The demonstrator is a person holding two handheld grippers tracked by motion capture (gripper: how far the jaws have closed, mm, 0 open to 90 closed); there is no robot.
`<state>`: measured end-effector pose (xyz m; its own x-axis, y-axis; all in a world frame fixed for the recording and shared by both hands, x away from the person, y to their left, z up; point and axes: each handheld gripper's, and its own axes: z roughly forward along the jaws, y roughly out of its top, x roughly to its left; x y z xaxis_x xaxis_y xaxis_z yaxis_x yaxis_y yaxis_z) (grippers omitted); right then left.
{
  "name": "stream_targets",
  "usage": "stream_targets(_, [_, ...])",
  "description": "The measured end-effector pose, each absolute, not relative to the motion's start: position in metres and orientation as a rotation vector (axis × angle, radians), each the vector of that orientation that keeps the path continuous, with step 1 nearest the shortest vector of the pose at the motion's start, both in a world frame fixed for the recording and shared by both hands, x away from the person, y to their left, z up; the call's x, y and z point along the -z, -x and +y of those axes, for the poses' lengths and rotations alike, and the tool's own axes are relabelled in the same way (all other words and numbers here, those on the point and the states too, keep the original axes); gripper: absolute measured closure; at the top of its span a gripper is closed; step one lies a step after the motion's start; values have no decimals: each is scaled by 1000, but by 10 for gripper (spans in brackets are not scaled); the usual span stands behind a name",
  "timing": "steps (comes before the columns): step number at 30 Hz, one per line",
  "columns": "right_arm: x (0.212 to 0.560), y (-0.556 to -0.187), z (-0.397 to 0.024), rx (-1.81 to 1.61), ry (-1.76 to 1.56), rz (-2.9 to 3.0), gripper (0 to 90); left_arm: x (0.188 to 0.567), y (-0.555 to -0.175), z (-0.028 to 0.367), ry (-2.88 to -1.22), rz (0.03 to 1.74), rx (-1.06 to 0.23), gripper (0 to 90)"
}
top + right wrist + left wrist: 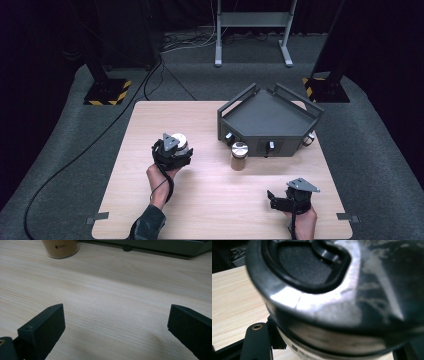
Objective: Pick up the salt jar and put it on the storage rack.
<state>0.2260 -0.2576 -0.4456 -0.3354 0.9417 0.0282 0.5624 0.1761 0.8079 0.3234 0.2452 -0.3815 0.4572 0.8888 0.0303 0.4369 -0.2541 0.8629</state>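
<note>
A silver-lidded jar (332, 302) is clamped between the jaws of the left gripper (172, 150) above the wooden table (210, 200). The right gripper (292, 197) is held with jaws wide apart, gripping nothing. 1 more jar (239, 156) is seen beside the grey rack (270, 117).

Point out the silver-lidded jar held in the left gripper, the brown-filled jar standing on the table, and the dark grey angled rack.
Silver-lidded jar (180, 140), high view, lid top.
Brown-filled glass jar (239, 161), high view, glass side.
Dark grey angled rack (267, 117), high view, top surface.

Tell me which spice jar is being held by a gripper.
The silver-lidded jar clamped in the left gripper; the brown-filled jar stands free before the grey rack.
</note>
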Motion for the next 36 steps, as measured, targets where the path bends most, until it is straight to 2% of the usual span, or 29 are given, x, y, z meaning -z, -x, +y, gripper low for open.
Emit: stream_targets(36, [446, -226, -258, -1030, -1399, 1977, 5, 354, -349, 205, -1905, 1007, -622, 316])
